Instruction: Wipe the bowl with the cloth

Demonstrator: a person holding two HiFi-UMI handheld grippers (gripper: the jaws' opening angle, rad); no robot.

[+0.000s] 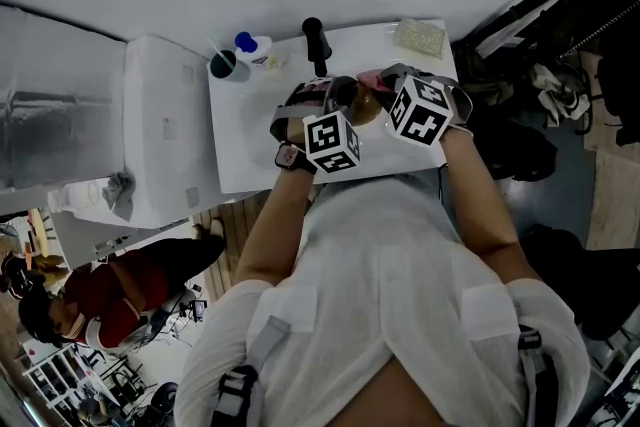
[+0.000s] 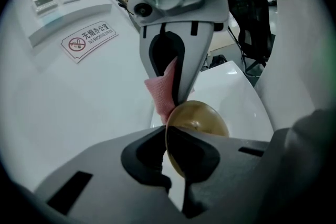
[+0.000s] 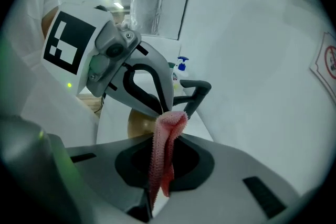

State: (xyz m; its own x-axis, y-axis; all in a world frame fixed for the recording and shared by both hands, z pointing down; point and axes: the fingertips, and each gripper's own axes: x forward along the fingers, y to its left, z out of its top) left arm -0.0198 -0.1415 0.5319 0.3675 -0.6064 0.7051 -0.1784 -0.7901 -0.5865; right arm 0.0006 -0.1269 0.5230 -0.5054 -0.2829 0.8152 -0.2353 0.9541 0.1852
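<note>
Two forearms reach forward over a white counter (image 1: 240,150), tools close together. The left tool (image 2: 169,134) is clamped on the rim of a small glossy brown bowl (image 2: 202,118), held on edge. The right tool (image 3: 170,136) pinches a pink knitted cloth (image 3: 160,165) against the bowl. Beyond stands a blue-capped bottle (image 1: 252,45).

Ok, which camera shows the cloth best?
The right gripper view: the cloth hangs folded and close up, pinched between that view's own jaws. The left gripper view shows only a pink corner above the bowl. The head view shows just a small pink sliver, mostly hidden.
</note>
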